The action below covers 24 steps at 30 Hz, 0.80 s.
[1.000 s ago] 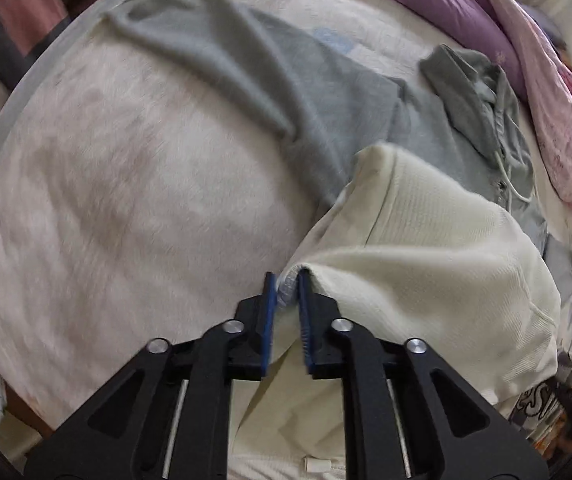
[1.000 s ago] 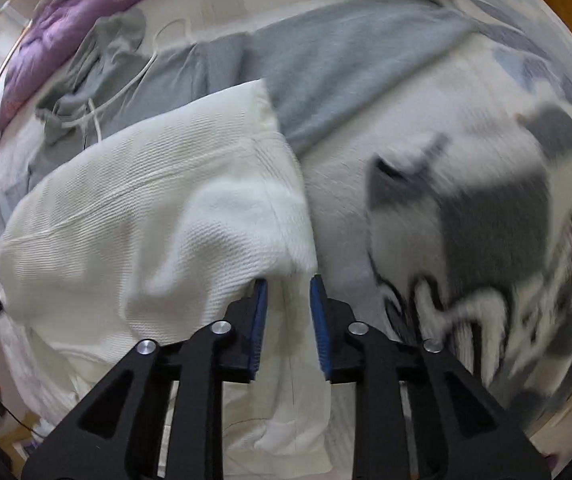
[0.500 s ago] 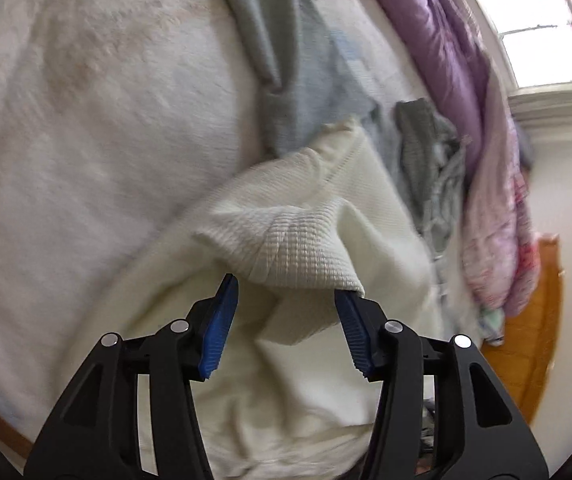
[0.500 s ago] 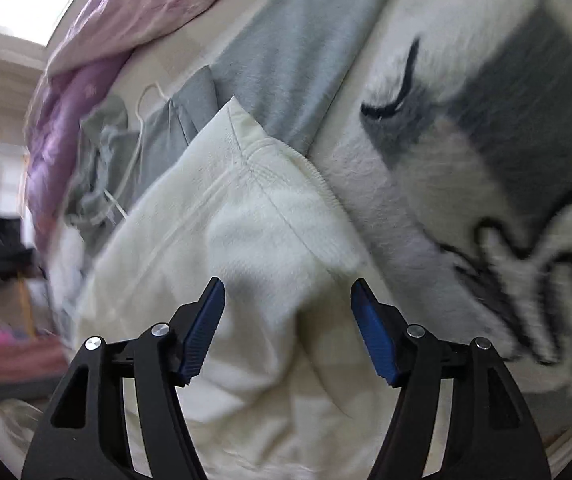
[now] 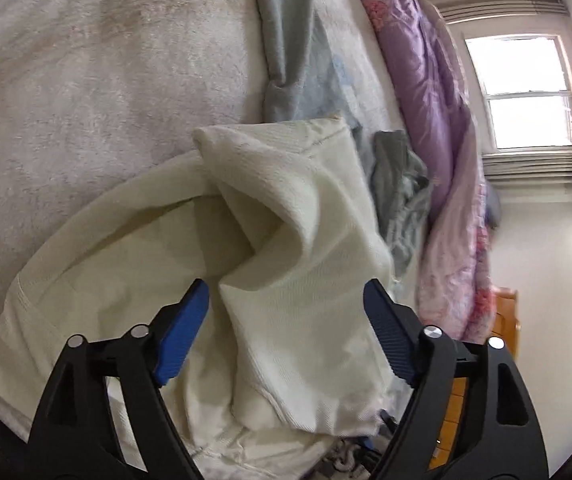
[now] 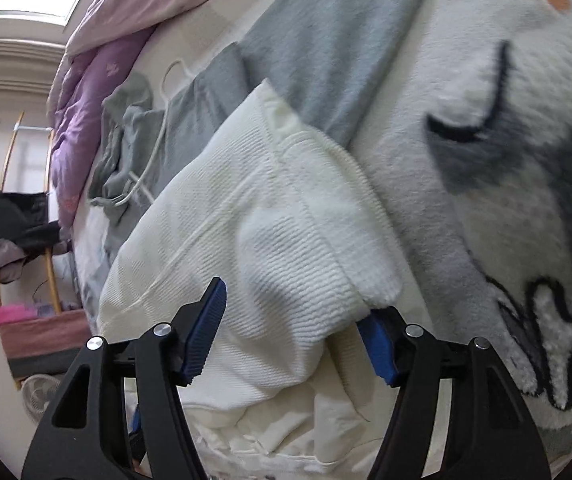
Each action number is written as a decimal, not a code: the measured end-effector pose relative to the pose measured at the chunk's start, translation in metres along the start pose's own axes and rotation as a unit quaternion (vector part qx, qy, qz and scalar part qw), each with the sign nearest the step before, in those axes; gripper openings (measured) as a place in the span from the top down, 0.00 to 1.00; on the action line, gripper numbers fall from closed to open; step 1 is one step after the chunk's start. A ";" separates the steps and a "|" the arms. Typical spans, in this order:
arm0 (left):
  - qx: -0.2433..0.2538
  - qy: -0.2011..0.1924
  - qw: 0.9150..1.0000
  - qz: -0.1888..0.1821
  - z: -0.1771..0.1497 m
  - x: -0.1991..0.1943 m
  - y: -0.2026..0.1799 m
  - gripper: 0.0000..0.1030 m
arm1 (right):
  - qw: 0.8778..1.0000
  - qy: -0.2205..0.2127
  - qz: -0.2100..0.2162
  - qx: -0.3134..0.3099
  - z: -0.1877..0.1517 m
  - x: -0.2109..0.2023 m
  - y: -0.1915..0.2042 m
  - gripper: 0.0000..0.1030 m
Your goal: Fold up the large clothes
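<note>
A cream waffle-knit garment (image 5: 286, 240) lies partly folded on the bed, its sleeve end folded back onto the body; it also shows in the right wrist view (image 6: 270, 216). My left gripper (image 5: 286, 332) is open wide just above the folded fabric, holding nothing. My right gripper (image 6: 289, 332) is open wide too, with the ribbed cuff (image 6: 365, 276) lying loose between its blue pads. A grey hoodie (image 5: 297, 60) with white drawstrings (image 6: 154, 148) lies beyond the cream garment in both views.
A fluffy white blanket (image 5: 106, 80) with a grey and black pattern (image 6: 505, 168) covers the bed. A purple and pink quilt (image 5: 429, 92) is bunched along the far side. A window (image 5: 525, 92) and a wooden rack (image 6: 22, 216) with dark clothes stand beyond.
Both grippers were shut on the cream garment's edge a second ago; both have opened wide and let it go. The sleeve end now lies folded on the body.
</note>
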<state>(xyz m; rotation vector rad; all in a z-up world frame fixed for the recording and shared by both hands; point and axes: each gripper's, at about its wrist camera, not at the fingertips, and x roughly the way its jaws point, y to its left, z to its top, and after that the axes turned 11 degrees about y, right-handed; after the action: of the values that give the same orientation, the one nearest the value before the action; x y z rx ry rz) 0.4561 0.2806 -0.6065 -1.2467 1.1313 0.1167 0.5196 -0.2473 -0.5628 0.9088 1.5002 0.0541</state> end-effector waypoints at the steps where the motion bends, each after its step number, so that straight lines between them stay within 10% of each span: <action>1: 0.001 -0.002 1.000 0.001 0.004 0.004 -0.001 0.22 | 1.000 0.001 -0.001 -0.001 0.001 0.001 -0.001 0.39; 6: -0.004 -0.009 0.998 0.061 0.033 0.040 -0.006 0.24 | 1.000 0.011 -0.020 0.002 0.009 0.018 -0.005 0.52; 10: 0.083 0.022 0.990 0.111 0.046 0.057 -0.032 0.95 | 0.999 -0.015 -0.041 -0.018 0.006 0.016 -0.007 0.86; 24: 0.179 0.120 0.967 0.134 -0.002 -0.036 -0.021 0.96 | 0.986 -0.069 -0.114 -0.102 -0.095 -0.051 0.015 0.89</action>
<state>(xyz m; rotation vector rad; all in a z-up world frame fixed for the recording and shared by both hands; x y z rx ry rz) 0.4500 0.2878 -0.5663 -0.7972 1.4559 -0.0379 0.4385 -0.2199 -0.4951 0.5616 1.4316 -0.0220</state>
